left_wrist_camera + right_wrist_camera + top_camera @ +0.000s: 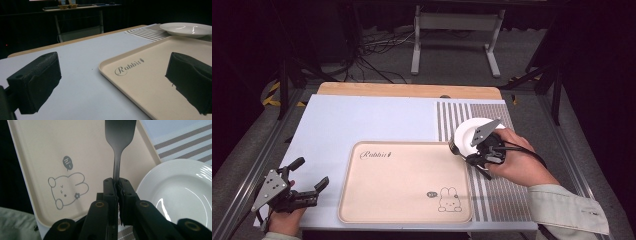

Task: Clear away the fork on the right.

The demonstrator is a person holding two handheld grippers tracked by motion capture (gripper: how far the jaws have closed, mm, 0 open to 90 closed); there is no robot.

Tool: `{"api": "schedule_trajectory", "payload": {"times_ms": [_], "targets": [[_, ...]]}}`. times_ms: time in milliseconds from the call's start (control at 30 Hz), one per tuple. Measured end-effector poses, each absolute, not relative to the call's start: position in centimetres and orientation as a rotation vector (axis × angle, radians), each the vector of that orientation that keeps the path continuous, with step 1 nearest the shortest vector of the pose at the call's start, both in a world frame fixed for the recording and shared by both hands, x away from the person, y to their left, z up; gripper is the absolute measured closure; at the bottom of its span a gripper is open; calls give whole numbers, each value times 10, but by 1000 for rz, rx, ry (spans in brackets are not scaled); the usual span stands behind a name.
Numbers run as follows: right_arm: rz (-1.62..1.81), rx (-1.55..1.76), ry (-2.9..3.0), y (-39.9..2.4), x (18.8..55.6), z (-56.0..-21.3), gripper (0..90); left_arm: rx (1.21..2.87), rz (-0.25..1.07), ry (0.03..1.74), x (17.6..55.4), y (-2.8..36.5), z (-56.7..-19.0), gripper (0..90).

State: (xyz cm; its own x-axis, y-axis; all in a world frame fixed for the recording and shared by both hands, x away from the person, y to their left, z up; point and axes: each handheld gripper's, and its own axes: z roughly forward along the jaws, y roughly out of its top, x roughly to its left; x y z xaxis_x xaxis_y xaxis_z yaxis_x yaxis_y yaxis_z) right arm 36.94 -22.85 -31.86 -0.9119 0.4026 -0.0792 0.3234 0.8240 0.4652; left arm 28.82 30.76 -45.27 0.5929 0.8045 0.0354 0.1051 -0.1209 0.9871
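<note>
In the right gripper view the fork (119,142) runs off the top edge, so its tines stay unseen, and the lower end of its handle is buried between the closed black jaws of the right gripper (117,192). The white plate (180,192) is cut by the right and bottom edges there. In the high view that gripper's grey plate and the hand cover part of the plate (464,135), and the fork is too small to make out. The tray (150,82) leaves the left gripper view at lower right; items on the dark far table, upper left, are perhaps cups.
</note>
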Motion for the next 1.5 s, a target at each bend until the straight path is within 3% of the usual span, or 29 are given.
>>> {"api": "schedule_trajectory", "payload": {"times_ms": [1500], "targets": [[748,1394,2705,-167,377,-352,858,1602,717,776,289,308,-452,5]]}}
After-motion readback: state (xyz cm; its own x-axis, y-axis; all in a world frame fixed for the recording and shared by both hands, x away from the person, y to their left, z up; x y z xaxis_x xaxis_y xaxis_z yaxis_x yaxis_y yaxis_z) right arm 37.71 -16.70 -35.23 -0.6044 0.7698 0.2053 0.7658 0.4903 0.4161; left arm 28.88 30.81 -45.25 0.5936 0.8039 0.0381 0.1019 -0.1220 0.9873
